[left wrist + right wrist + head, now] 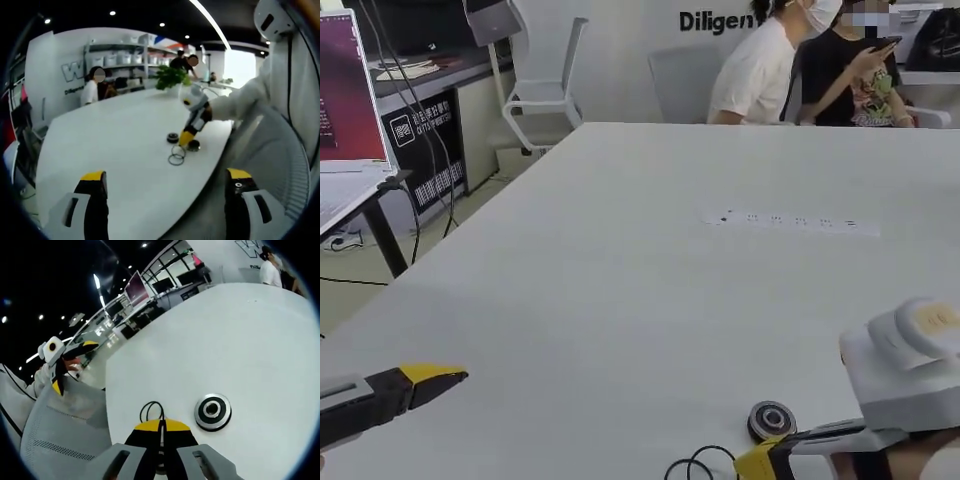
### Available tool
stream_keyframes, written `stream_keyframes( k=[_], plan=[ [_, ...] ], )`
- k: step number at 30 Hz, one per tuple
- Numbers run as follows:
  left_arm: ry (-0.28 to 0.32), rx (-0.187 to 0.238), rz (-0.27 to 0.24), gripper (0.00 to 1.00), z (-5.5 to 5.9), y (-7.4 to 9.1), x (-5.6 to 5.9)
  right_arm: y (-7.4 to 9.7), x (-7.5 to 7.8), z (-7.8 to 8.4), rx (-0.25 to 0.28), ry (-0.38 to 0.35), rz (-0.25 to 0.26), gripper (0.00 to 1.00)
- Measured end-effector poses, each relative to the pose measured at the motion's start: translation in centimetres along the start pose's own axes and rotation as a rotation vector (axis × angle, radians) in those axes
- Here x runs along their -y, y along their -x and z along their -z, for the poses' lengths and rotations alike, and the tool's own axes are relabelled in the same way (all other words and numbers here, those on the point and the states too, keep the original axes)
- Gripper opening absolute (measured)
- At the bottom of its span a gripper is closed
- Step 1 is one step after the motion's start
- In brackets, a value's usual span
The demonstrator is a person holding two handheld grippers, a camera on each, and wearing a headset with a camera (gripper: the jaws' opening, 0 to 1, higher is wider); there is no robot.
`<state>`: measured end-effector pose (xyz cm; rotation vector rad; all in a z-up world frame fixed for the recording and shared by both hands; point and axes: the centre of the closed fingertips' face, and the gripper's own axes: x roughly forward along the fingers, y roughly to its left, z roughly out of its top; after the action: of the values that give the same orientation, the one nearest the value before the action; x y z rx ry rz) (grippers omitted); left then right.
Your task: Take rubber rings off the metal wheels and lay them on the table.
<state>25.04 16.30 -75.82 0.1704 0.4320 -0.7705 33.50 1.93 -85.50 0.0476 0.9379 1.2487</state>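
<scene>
Down at the near edge of the table (620,250), the right gripper (161,426) is held low with its jaws pressed together. Thin black rubber rings (151,410) are looped on the surface just ahead of its tips, though whether one is nipped between the jaws cannot be told. A metal wheel (213,411) lies flat just beside them, a dark band round its rim (a ring not yet taken off, by the look of it). In the left gripper view a second dark round thing (193,145) is made out under the right gripper, but it cannot be identified. The left gripper (165,175) is held well apart from the work, jaws spread wide with nothing between them.

A fresh wheel is judged to be next. It would best be steadied by the idle left gripper, since a loose wheel so near the edge could be pushed off. The ring should be caught at one spot on the rim and peeled over, not dragged straight. The rings already laid down should be kept clear of the tips.
</scene>
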Motion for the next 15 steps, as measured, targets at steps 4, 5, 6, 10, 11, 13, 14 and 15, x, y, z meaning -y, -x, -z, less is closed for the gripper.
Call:
stream_keyframes(
  k=[4,5,6,10,11,13,14,15],
  plan=[
    [0.004,0.001,0.0,0.99,-0.01,-0.02,0.01,-0.07,0.05,0.07,-0.005,0.009,0.007,0.0],
    [0.002,0.0,-0.002,0.99,0.01,-0.02,-0.02,-0.09,0.07,0.1,-0.01,0.018,0.01,0.0],
    [0.002,0.0,-0.001,0.99,-0.01,-0.03,0.01,-0.1,0.08,0.11,-0.012,0.023,0.012,0.0],
    [0.002,0.004,-0.001,0.98,-0.19,0.01,0.1,-0.13,0.21,0.17,-0.022,0.052,0.022,0.01],
    [0.002,0.005,-0.002,0.98,-0.23,0.03,0.1,-0.14,0.31,0.11,-0.02,0.057,0.027,0.03],
    [0.001,0.006,-0.004,0.98,-0.3,0.11,0.08,-0.08,0.55,0.04,-0.02,0.068,0.041,0.06],
    [0.001,0.007,-0.006,0.98,-0.35,0.14,0.06,-0.04,0.53,0.06,-0.023,0.071,0.04,0.05],
    [0.001,0.007,-0.008,0.98,-0.41,0.18,0.04,0.03,0.56,0.01,-0.023,0.075,0.04,0.05]
  ],
)
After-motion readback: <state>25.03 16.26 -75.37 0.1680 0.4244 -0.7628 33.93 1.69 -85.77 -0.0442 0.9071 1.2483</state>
